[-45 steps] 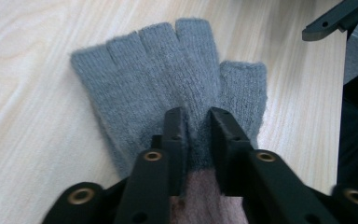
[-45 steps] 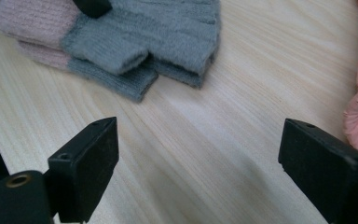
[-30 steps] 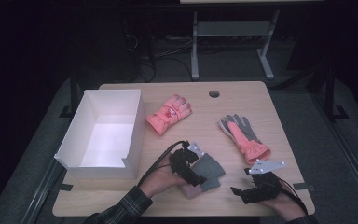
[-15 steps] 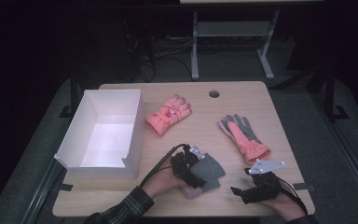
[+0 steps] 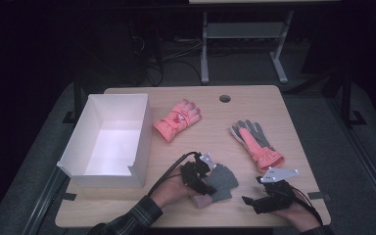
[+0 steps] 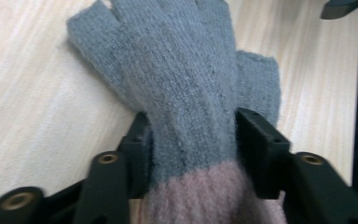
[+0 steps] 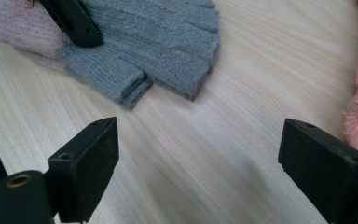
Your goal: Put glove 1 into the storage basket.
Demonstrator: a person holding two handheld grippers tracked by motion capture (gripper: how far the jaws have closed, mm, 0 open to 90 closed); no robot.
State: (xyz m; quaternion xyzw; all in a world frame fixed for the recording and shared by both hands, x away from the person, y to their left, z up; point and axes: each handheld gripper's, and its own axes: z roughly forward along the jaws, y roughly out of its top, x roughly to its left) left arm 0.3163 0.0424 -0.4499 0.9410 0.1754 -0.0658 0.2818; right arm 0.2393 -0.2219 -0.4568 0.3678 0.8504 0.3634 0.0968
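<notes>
Three gloves lie on the worktop (image 5: 293,105), and the one in hand is the grey knit fingerless glove (image 5: 221,180) with a dusty-pink cuff, near the front edge between the two hands; the left claw (image 5: 201,182) has just been closing, and in the left gripper view its black jaws now press in on either side of the glove (image 6: 186,93) just above the cuff, the wool bunching slightly between them; so the glove is gripped but flat on the wood, not yet lifted. Its long axis runs straight away from the left claw, cuff toward the hand and finger stubs pointing off up the worktop (the thumb sticks out to one side); any lift will likely hang the finger end down from the cuff.

The right claw (image 5: 252,201) rests near the front right corner with its jaws wide apart and nothing between them; in the right gripper view the grey glove (image 7: 168,42) lies just ahead of it, apart from the jaws, so the left hand is plainly the nearer.

The white open box (image 5: 78,147) stands to the left of the left hand, near it; I judge a carry that way the shortest. The coral padded glove (image 5: 177,120) and the grey-and-coral glove (image 5: 254,142) lie farther back, well apart.
</notes>
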